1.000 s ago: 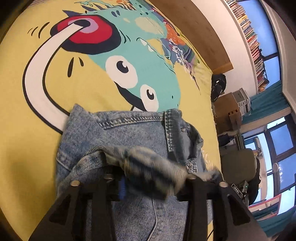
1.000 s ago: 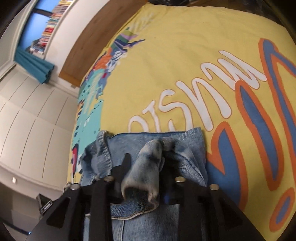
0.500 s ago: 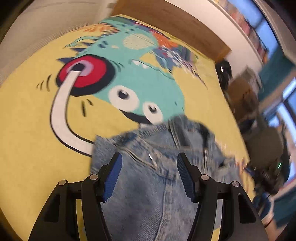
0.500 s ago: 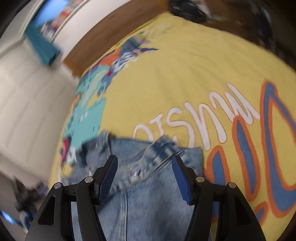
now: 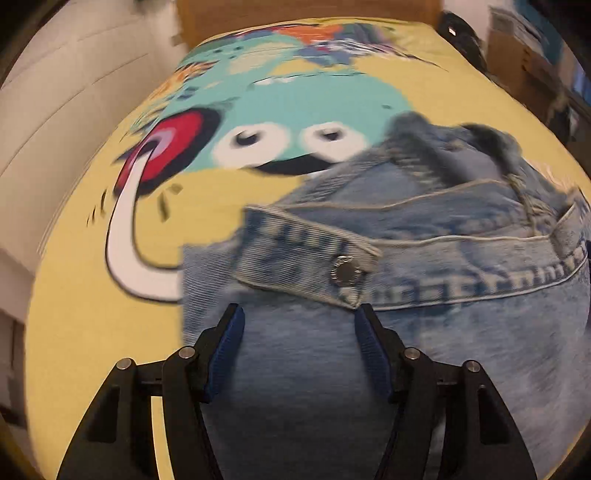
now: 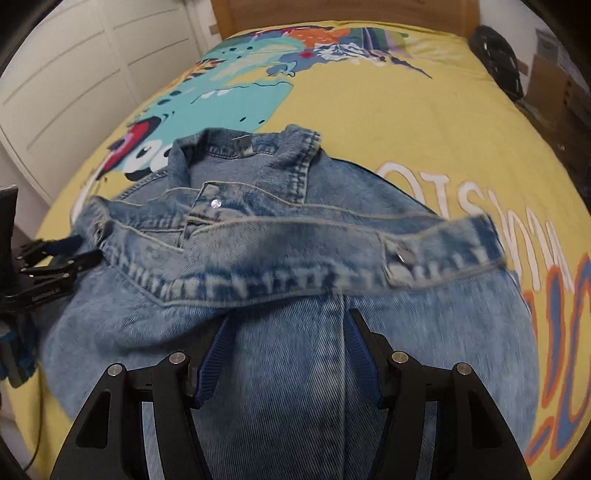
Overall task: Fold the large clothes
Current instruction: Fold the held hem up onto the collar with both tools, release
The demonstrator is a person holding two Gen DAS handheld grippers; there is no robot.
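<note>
While I watched through both wrist cameras, the faded blue denim jacket [image 6: 280, 258] lay spread on the yellow bedspread with the cartoon print [image 6: 424, 110], its collar [image 6: 243, 147] pointing toward the wooden headboard [image 6: 343, 11]. Both sleeves were folded across the chest. One cuff with a silver snap button [image 6: 402, 255] reached toward the white lettering [image 6: 461, 206] printed on the cover. In my left view the other cuff [image 5: 303, 254] and its metal snap [image 5: 346, 268] sat just ahead of the fingertips, over the jacket body.

My right gripper [image 6: 286, 332] hung above the lower part of the jacket with its blue-padded fingers [image 6: 218, 354] spread apart and nothing between them. My left gripper [image 5: 297, 325] was likewise released, pads wide, denim showing through the gap. From the right camera I could see the left tool [image 6: 48, 266] at the jacket's left edge.

Beyond the jacket, the teal cartoon creature [image 5: 295, 107] with white eyes and a red-ringed mark filled the near half of the cover. White panelled cupboard doors [image 6: 74, 81] stood to the left of the bed, and a dark bag [image 6: 498, 59] and brown cardboard boxes [image 6: 546, 85] sat to its right.
</note>
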